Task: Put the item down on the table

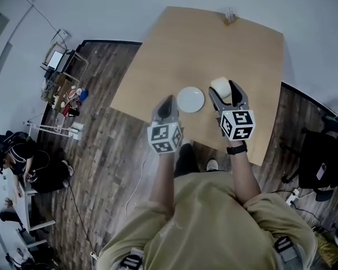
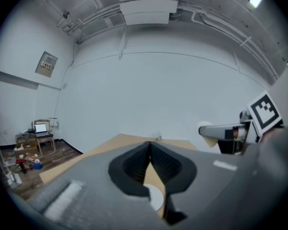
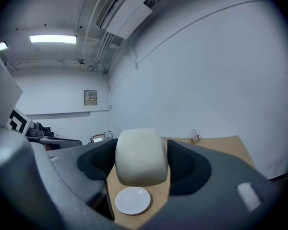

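My right gripper point(image 1: 225, 89) is shut on a white rounded item point(image 1: 219, 86) and holds it above the light wooden table point(image 1: 214, 44). In the right gripper view the item point(image 3: 140, 156) fills the gap between the two dark jaws of the right gripper point(image 3: 140, 174). A white plate point(image 1: 190, 99) lies on the table between the two grippers, and the same plate point(image 3: 132, 200) shows below the held item. My left gripper point(image 1: 167, 102) hovers at the near table edge, left of the plate. The left gripper point(image 2: 150, 146) has its jaws closed together at the tips with nothing between them.
A small holder point(image 1: 230, 17) stands at the table's far edge. A cluttered desk with a laptop point(image 1: 59, 66) and a seated person point(image 1: 22, 159) are at the left on the wooden floor. A dark chair point(image 1: 321, 156) stands to the right.
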`<state>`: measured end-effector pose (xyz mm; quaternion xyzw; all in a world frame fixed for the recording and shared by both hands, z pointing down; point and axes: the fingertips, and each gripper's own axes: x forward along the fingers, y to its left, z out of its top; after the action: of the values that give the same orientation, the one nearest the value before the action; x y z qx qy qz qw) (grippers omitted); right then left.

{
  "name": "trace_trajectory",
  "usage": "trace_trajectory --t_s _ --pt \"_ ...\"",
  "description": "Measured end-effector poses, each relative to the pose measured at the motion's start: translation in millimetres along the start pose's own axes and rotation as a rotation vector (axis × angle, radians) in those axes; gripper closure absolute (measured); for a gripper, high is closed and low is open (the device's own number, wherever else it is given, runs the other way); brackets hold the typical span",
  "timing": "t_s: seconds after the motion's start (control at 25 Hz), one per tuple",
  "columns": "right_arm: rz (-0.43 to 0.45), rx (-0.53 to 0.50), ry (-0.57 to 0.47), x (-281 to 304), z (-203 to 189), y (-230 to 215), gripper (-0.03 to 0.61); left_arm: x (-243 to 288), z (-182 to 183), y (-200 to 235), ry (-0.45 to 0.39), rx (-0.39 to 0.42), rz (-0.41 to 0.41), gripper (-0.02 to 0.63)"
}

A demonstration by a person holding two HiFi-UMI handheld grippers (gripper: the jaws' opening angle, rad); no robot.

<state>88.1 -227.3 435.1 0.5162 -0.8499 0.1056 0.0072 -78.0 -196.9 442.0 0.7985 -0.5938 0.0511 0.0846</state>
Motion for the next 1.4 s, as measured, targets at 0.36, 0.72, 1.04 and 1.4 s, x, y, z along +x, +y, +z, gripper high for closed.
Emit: trace_trajectory --t_s 0.36,0.72,1.04,1.4 --pt "0.022 -0.026 0.068 72.1 -10.2 3.6 0.252 62.0 -11.8 40.0 0.054 -0.036 -0.017 0.612" --pt "0.044 -0.027 0.203 128.2 -64.5 1.1 0.252 111.2 -53.6 56.0 0.153 -0.084 -0.051 0.612" --pt "0.080 -0.014 0.364 161.3 -137.9 17.2 0.252 131.4 -101.1 71.7 0.248 -0.156 -0.067 0.612" --pt "0.100 -0.008 0.504 187.8 -206.2 31.2 0.251 144.1 -138.0 88.9 0.325 -0.183 -0.082 0.612"
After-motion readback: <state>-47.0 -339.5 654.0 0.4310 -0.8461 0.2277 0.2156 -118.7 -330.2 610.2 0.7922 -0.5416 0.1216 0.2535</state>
